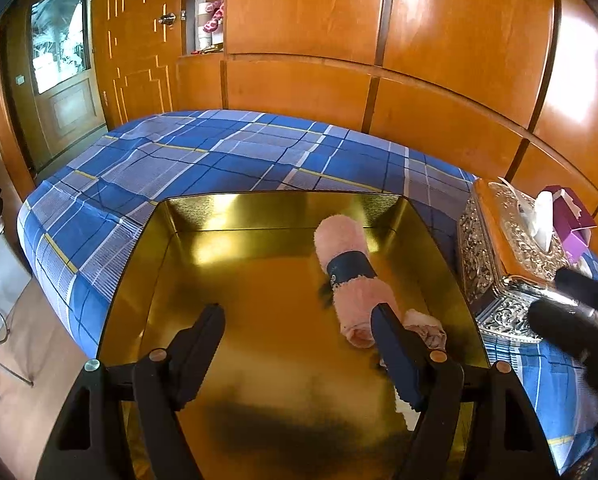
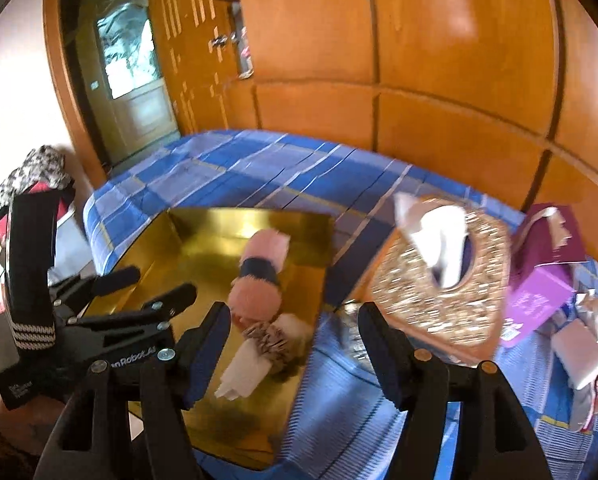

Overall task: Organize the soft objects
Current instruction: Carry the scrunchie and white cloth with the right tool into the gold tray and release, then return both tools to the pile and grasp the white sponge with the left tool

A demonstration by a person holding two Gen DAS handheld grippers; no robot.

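A gold tray [image 1: 259, 216] lies on the bed. In it lies a rolled pink towel [image 1: 345, 244] with a dark band round its middle. A smaller pale roll [image 1: 425, 326] with a fuzzy band rests against the towel's near end. My left gripper [image 1: 297, 320] hangs open over the tray floor, and its right finger stands just in front of both rolls. My right gripper [image 2: 295, 320] is open above the tray's right edge, with the pale roll [image 2: 251, 356] below its left finger and free of it. The pink towel [image 2: 259, 264] lies beyond. Each gripper shows in the other's view, the right gripper [image 1: 551, 294] blurred and the left gripper [image 2: 161, 283] open.
The bed [image 1: 219, 152] has a blue plaid sheet. An ornate silver tissue box [image 1: 511, 240] stands right of the tray, and a purple box [image 2: 539, 280] lies behind it. Grey and pink pouches [image 2: 583, 356] lie at the far right. Wooden wardrobe panels [image 1: 439, 60] back the bed.
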